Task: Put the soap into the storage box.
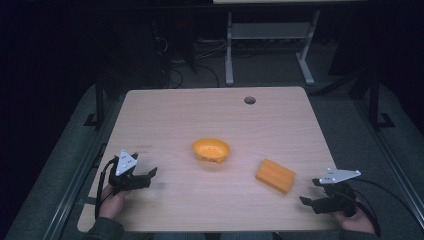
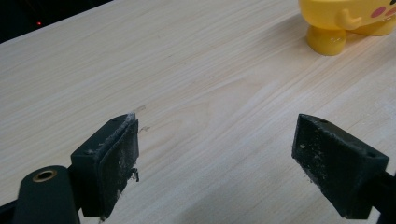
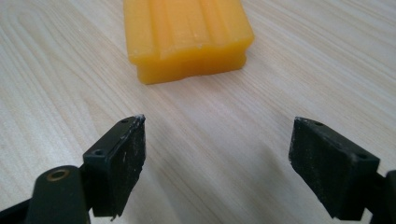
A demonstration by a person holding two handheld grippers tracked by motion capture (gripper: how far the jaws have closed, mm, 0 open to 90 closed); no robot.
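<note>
Orange block unlabelled, just ahead of gaping right claw; left claw likewise gaping.

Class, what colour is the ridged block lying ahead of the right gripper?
Orange-yellow block, clearest in the right gripper view.

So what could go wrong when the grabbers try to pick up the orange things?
The block lies flat and wide, so the open right gripper fingers might slip off its ridged sides or just shove it along the table. The bowl stands on small feet and might tip if the left gripper nudges its rim.
</note>
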